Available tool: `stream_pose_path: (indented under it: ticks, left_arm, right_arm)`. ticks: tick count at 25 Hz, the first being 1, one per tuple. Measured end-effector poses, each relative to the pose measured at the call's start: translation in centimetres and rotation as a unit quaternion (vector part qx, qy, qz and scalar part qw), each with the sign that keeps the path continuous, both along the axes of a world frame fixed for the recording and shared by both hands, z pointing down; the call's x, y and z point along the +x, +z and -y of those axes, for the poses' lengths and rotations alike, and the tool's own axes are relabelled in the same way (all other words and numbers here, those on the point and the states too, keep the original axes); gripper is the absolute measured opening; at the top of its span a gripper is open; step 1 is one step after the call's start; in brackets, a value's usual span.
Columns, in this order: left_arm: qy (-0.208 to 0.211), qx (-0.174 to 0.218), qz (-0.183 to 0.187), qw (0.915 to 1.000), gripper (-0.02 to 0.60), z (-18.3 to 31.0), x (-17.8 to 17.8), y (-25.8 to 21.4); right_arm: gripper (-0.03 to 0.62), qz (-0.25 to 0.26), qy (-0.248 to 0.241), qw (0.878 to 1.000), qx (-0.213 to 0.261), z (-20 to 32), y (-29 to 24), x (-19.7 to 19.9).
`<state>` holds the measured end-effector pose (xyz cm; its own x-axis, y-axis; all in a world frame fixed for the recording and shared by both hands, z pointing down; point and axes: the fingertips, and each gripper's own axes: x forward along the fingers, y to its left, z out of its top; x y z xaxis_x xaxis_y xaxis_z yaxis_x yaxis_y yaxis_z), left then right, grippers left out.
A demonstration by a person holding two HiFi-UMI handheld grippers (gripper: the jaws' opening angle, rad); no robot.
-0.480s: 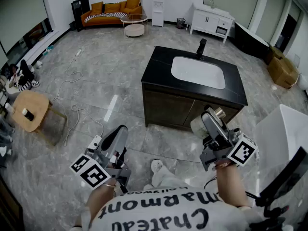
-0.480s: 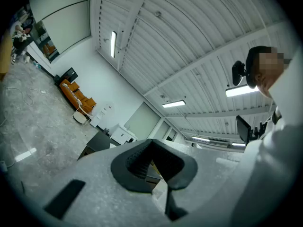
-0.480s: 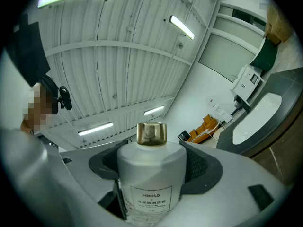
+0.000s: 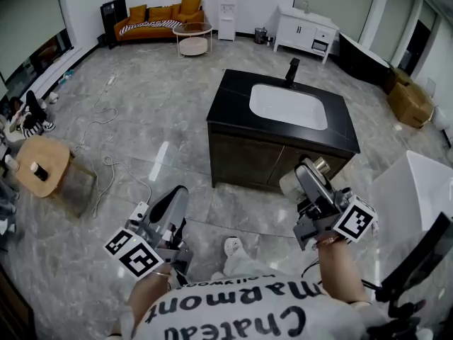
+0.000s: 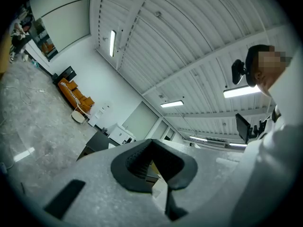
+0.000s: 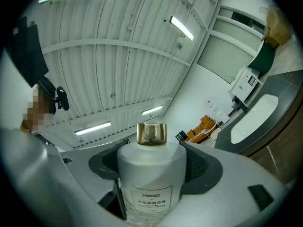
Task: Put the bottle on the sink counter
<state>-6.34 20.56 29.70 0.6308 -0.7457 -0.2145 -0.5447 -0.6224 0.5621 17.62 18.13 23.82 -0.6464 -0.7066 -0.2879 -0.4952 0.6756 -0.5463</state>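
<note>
A frosted white bottle with a gold cap stands between the dark pads of my right gripper, which is shut on it. In the head view the right gripper holds the bottle low and just in front of the sink counter, a dark cabinet with a black top, a white basin and a black faucet. My left gripper hangs at the lower left over the floor. Its pads meet at the tips with nothing held.
The marble floor carries loose cables. A wooden stool stands at the left. A white tub is close on the right. Far back are an orange sofa, a round table and a white cabinet.
The head view has shifted a little, so the sink counter sits slightly further left. Both grippers keep their places and the bottle stays in the right one.
</note>
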Motion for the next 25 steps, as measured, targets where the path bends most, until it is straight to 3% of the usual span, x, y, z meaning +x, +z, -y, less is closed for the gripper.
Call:
stream_pose_path:
  ticks: [7,16,25]
  left_arm:
    - [-0.003,-0.009,0.04,0.9992,0.015,1.4,-0.7,0.3]
    - [-0.021,0.001,0.025,0.9994,0.015,4.1,-1.6,0.0]
    - [-0.029,-0.012,0.041,0.9987,0.015,11.8,-1.6,1.7]
  right_arm:
    - [0.345,-0.025,-0.005,1.0,-0.011,1.5,0.2,-1.9]
    - [0.345,-0.029,-0.021,0.999,-0.035,5.5,2.0,-3.6]
    - [0.345,-0.033,-0.048,0.998,-0.04,14.3,4.3,-5.3]
